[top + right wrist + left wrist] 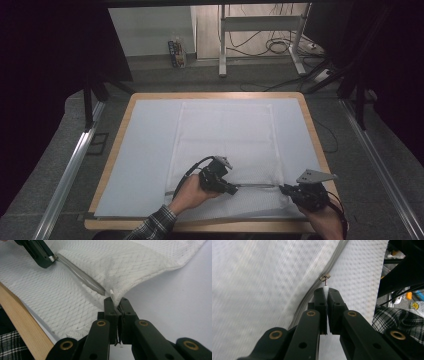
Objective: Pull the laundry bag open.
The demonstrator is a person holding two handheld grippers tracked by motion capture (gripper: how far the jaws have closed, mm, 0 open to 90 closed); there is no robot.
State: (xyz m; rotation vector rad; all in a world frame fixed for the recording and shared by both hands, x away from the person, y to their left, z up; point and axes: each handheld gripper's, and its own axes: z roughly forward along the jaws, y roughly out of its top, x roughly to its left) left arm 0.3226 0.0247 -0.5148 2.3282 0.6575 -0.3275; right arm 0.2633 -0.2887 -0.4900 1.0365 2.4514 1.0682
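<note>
Left tool [326, 291] clamped on zipper pull [325, 278]; right tool [115, 300] clamped on cover [62, 302] edge at zipper's end. Zipper [255, 185] roughly half run; the stretch left of the pull remains.

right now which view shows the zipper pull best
The left gripper view: the zipper pull sits sharp and close, its white tab pinched in the left gripper. The right gripper view shows it small at the far end of the zipper. In the high view it is too small to make out.
</note>
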